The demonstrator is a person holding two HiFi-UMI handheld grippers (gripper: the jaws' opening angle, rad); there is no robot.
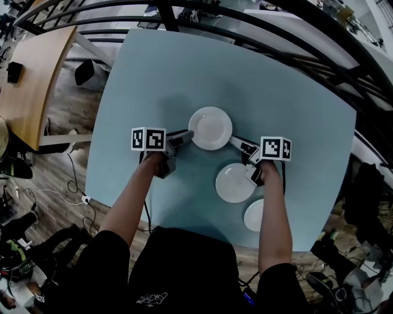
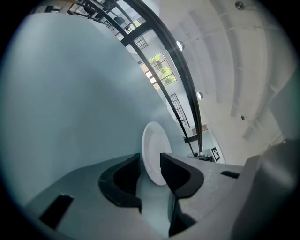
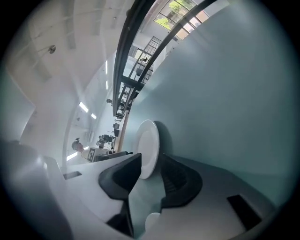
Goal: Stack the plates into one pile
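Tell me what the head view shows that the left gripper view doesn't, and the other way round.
Only the head view: two more white plates nearer the person, a middle plate and a smaller plate, plus the person's forearms and the wooden floor. Only the left gripper view: the left gripper close up, jaws apart with the rim of the large plate between them, and ceiling lights. Both: the blue table, that large plate, the dark railing and the right gripper.
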